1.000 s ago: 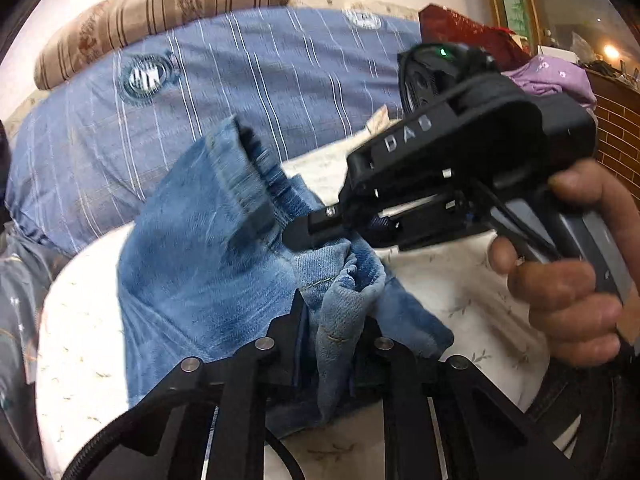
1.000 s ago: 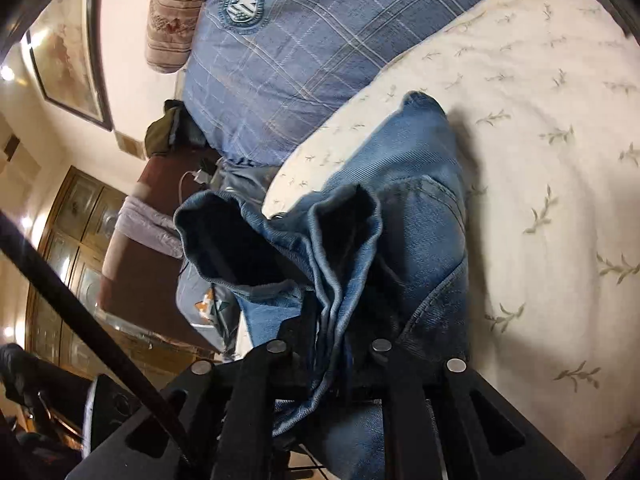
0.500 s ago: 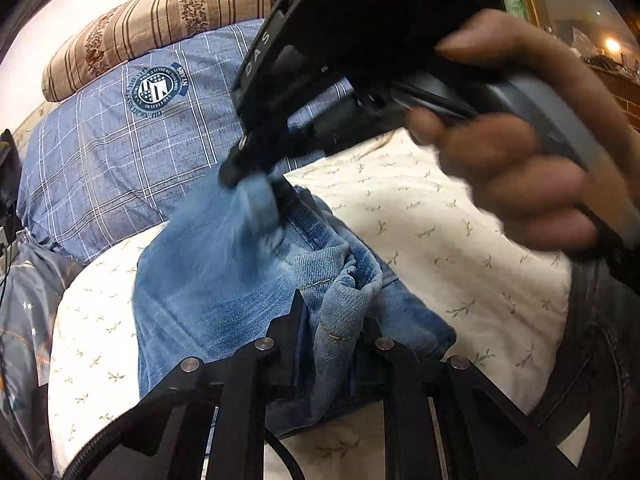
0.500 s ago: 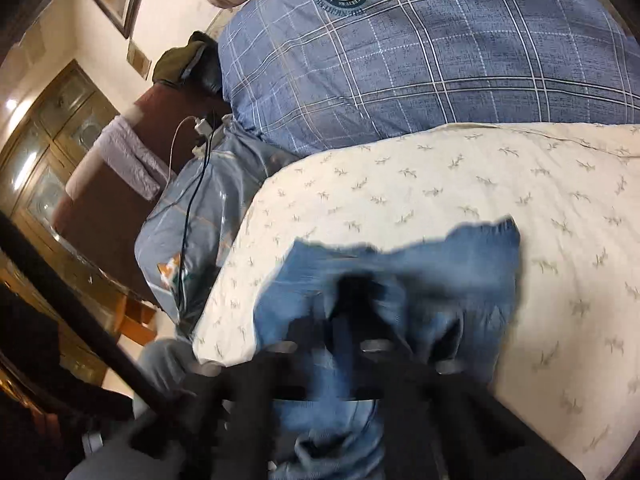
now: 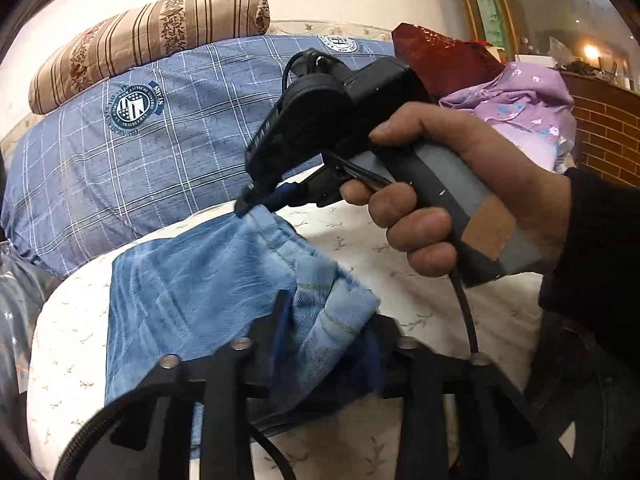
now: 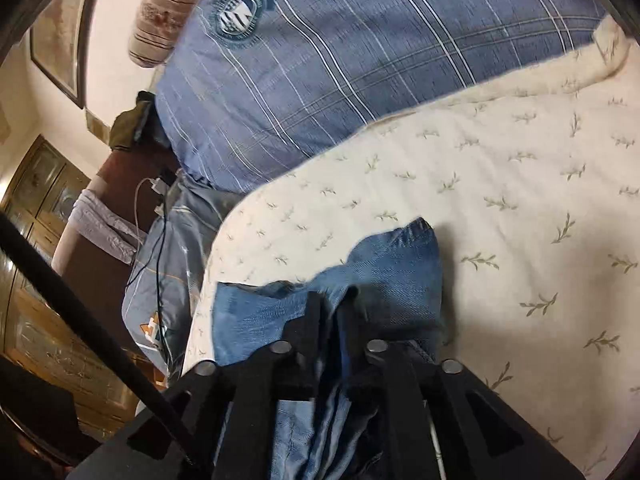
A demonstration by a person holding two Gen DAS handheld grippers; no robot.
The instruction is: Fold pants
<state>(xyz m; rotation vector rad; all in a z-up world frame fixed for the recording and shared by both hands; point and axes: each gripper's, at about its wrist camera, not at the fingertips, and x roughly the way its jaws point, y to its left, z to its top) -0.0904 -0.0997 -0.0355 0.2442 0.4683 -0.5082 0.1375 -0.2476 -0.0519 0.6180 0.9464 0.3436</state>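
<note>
Blue denim pants (image 5: 200, 280) lie folded on a cream leaf-print bedspread (image 5: 420, 264). My left gripper (image 5: 332, 316) is at their near edge. Its jaws are opening, with a bunched fold of denim loose between them. A person's hand (image 5: 440, 184) holds my right gripper (image 5: 250, 208), whose tip is on the far hem of the pants. In the right wrist view the pants (image 6: 392, 272) run down between the fingers of the right gripper (image 6: 332, 304). These jaws are opening slightly but still pinch the cloth.
A blue plaid pillow (image 5: 140, 160) and a striped bolster (image 5: 152, 36) lie behind the pants. Purple cloth (image 5: 520, 96) and a red bag (image 5: 436, 56) sit at the back right. A wooden cabinet (image 6: 36, 208) and a charging cable (image 6: 156, 216) are beside the bed.
The right gripper came down from above and carried the hem to the bedspread, so the pants lie flatter. The left jaws have spread apart around the denim fold.
</note>
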